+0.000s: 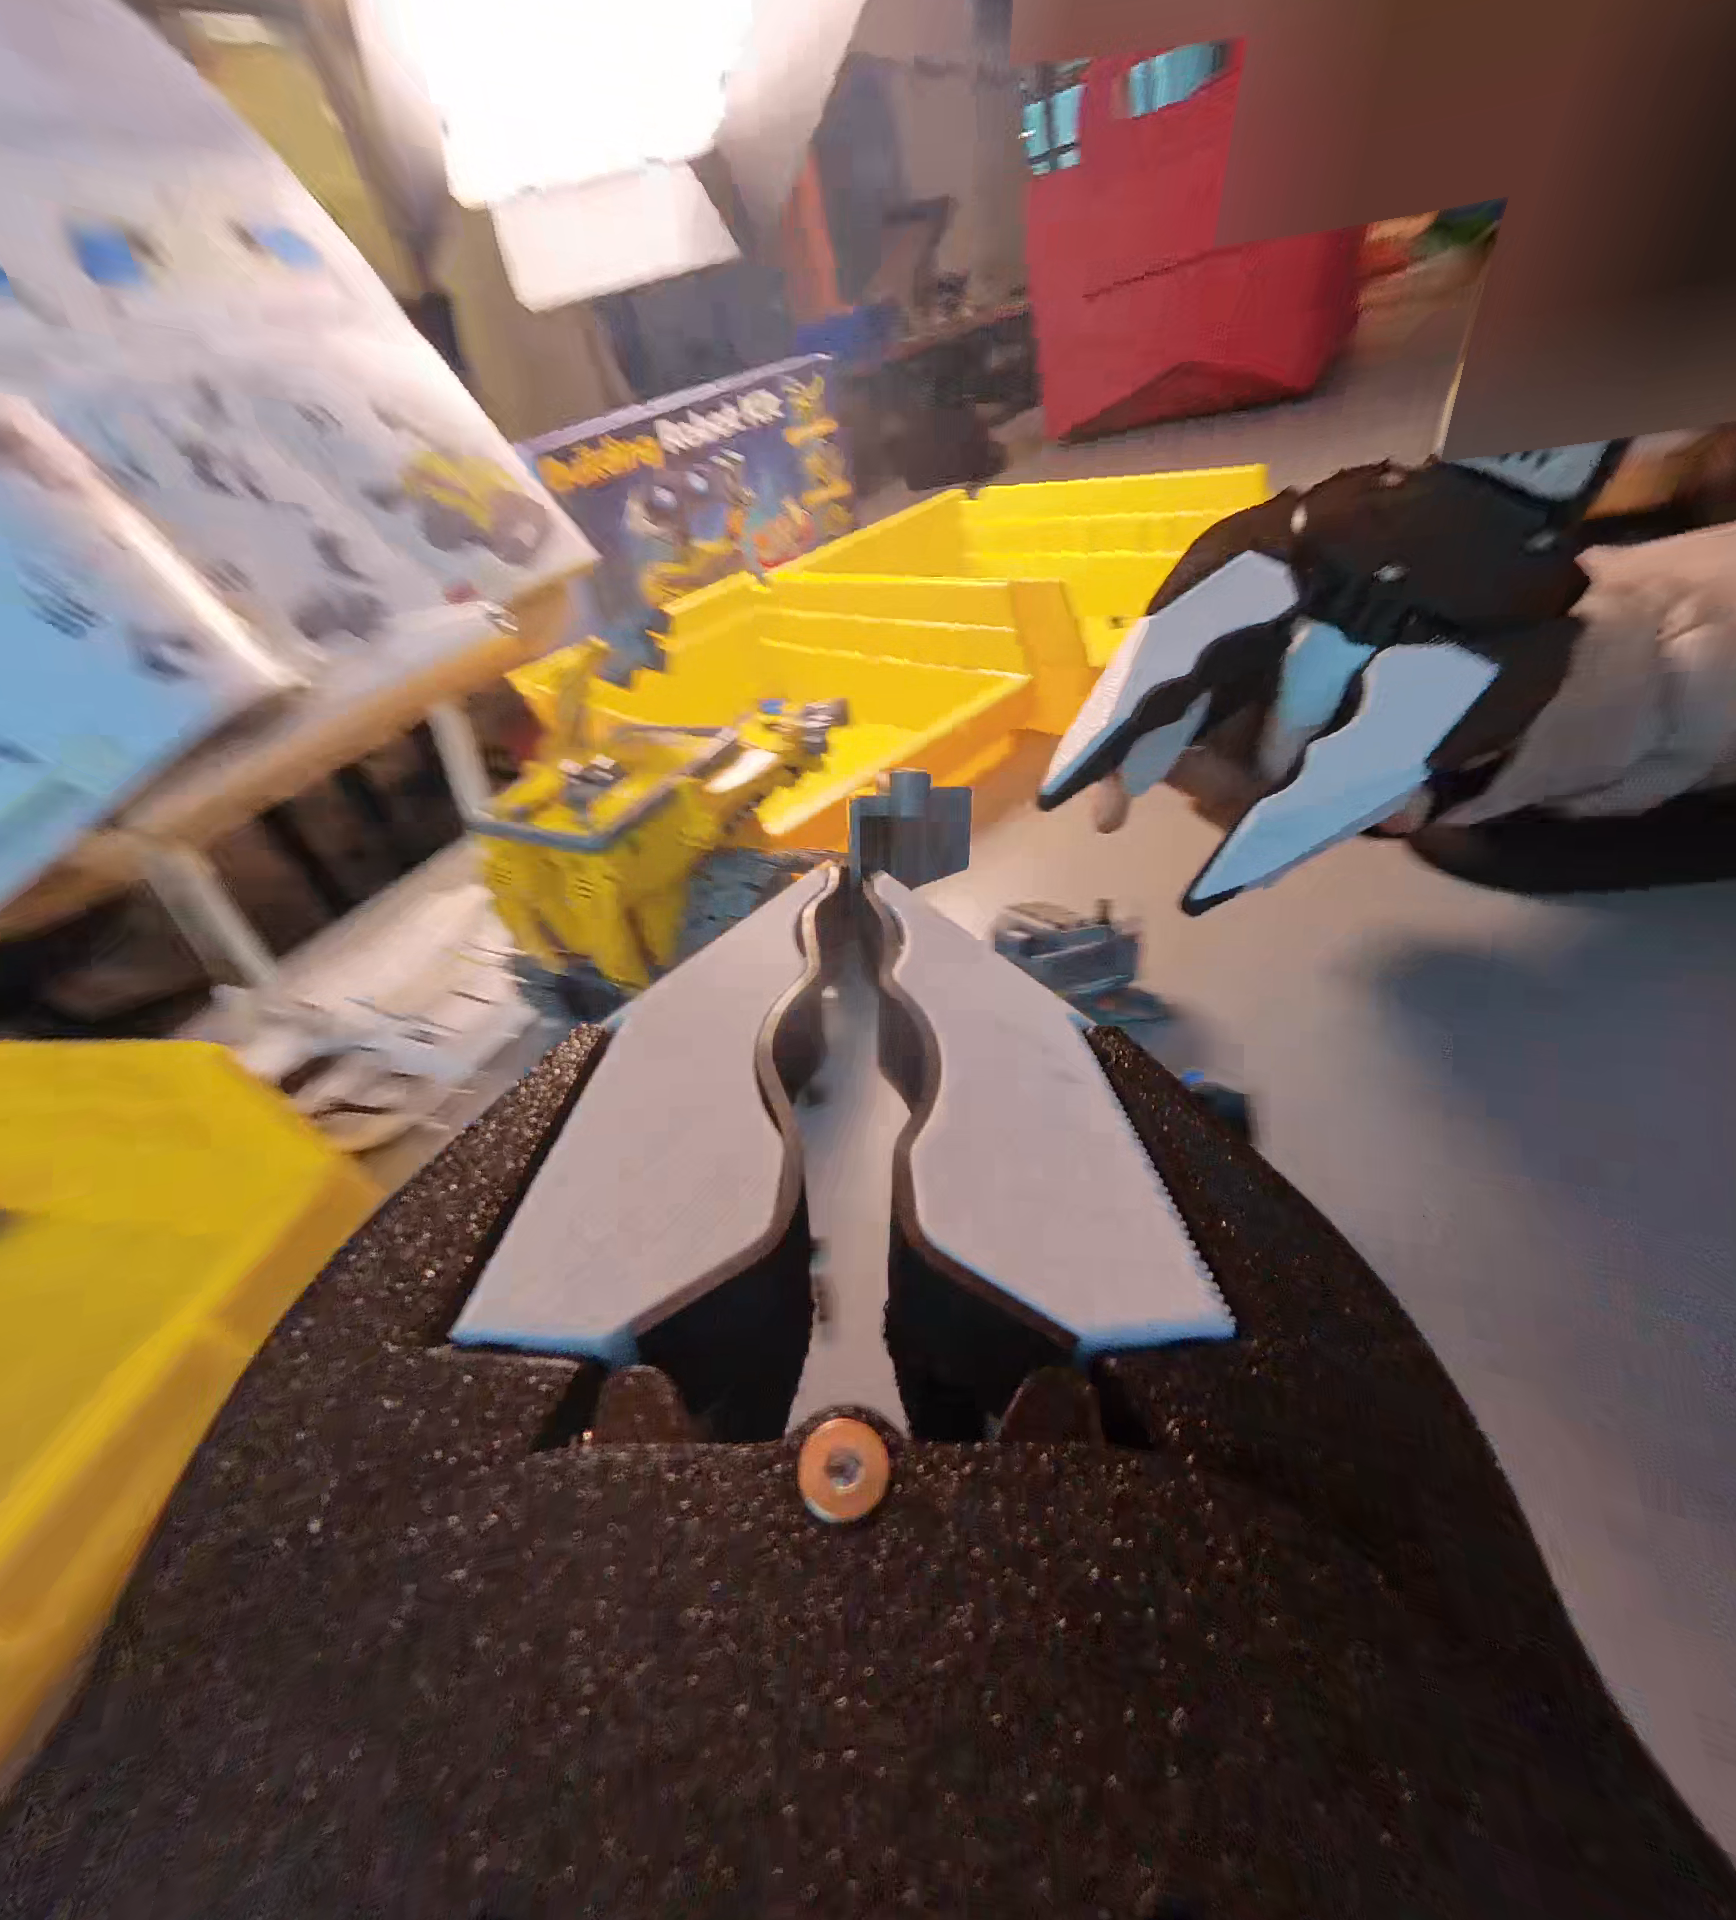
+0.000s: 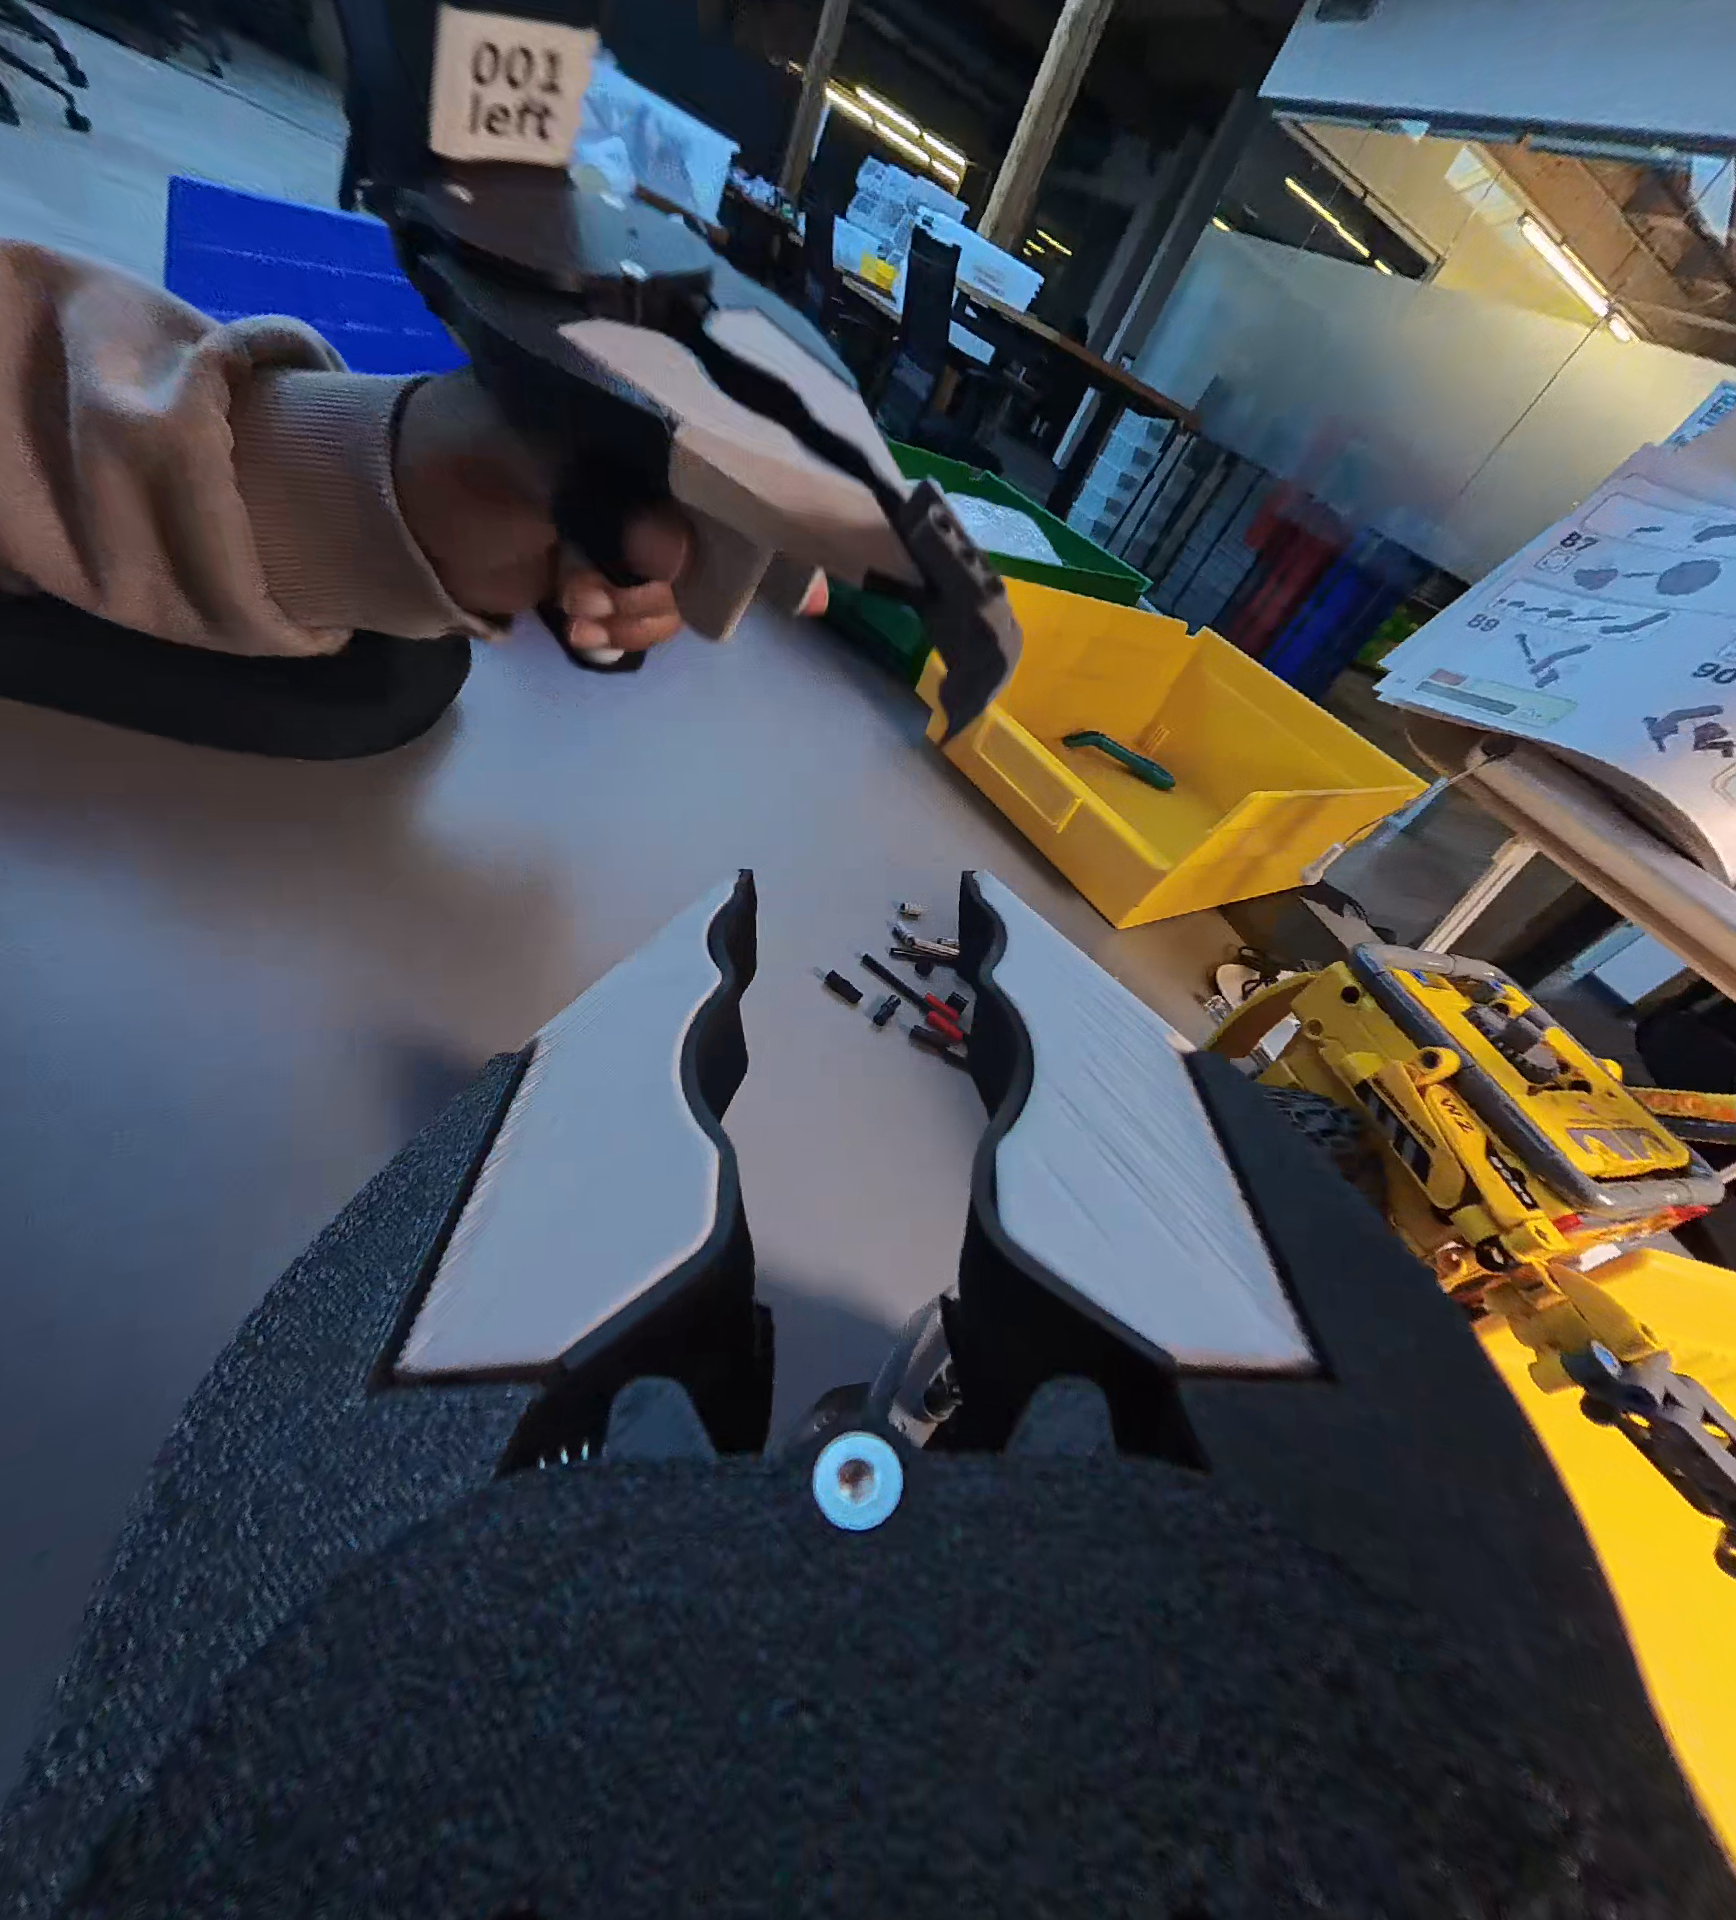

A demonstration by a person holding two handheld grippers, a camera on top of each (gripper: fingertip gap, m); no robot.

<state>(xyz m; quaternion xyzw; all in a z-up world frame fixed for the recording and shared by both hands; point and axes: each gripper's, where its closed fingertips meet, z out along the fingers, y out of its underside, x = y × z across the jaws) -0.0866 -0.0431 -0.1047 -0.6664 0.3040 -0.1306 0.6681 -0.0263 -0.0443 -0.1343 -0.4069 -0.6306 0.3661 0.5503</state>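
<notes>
My left gripper [image 1: 856, 878] is shut on a dark grey building-toy beam [image 1: 911, 831] that sticks out past its tips. The right wrist view shows the same gripper [image 2: 900, 520] held up over the grey table [image 2: 324, 987], the holed beam [image 2: 963, 613] hanging from its tips. My right gripper [image 2: 856, 894] is open with nothing between its pads, above several small black and red pins [image 2: 916, 997] on the table. It also shows open in the left wrist view [image 1: 1124, 852]. A yellow building-toy vehicle [image 2: 1466, 1122] stands to its right and shows in the left wrist view [image 1: 615, 852] too.
A yellow bin [image 2: 1207, 821] holding a green piece [image 2: 1118, 758] stands beyond the pins, with a green bin [image 2: 1030, 540] behind. An open instruction booklet [image 2: 1674, 623] lies on a raised stand at right. More yellow bins [image 1: 947, 623], a toy box [image 1: 708, 488] and a small grey assembly [image 1: 1072, 935] are nearby. Between my right fingertips and the yellow building-toy vehicle [image 2: 1466, 1122] there is roughly 15 cm. Seen from the left wrist view [image 1: 722, 773] as well.
</notes>
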